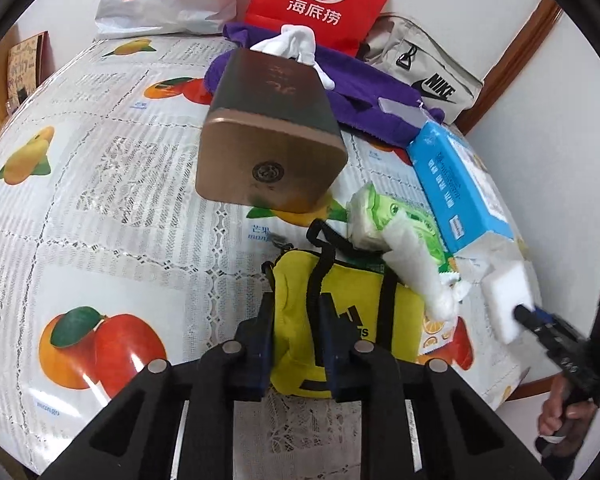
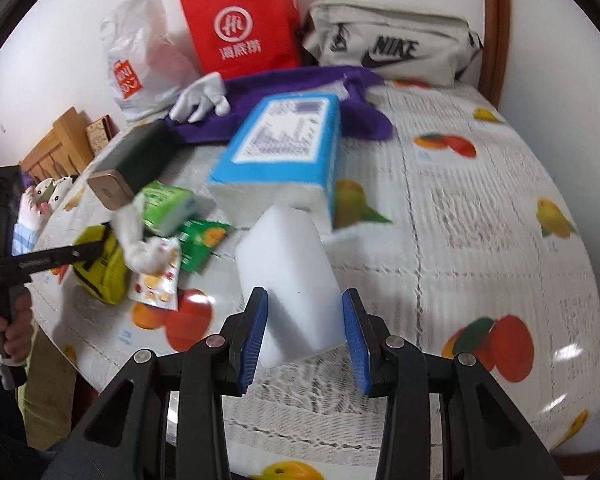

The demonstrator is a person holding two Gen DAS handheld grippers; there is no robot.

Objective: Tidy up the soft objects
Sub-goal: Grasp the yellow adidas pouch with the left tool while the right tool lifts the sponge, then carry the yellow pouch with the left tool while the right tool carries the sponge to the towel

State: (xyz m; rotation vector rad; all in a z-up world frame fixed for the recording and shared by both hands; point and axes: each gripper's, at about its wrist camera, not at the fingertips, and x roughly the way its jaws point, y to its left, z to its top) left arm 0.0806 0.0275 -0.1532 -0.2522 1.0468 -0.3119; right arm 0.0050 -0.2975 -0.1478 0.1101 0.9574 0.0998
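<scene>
Between right hand-held gripper (image 2: 305, 334) pads, white sponge block (image 2: 292, 280), clamped

White walls (image 2: 560, 60) meet a brown wooden frame (image 2: 494, 20); fruit-print tablecloth (image 2: 480, 240) gleams.

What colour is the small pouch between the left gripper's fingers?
Yellow with black straps and lettering, on the small pouch; the left wrist view shows it best.

On the table (image 1: 100, 208) before you, the pouch (image 1: 296, 320) lies nearest, between the left gripper's (image 1: 294, 344) fingers. Right of the pouch lie the wipes pack (image 1: 384, 216) and the tissue box (image 1: 456, 184); the sponge (image 2: 296, 280) sits in the right gripper (image 2: 304, 332), just before that box. Behind them lies the towel (image 1: 364, 80), with the paper bag (image 1: 324, 0) and waist bag (image 1: 424, 68) against the wall.
</scene>
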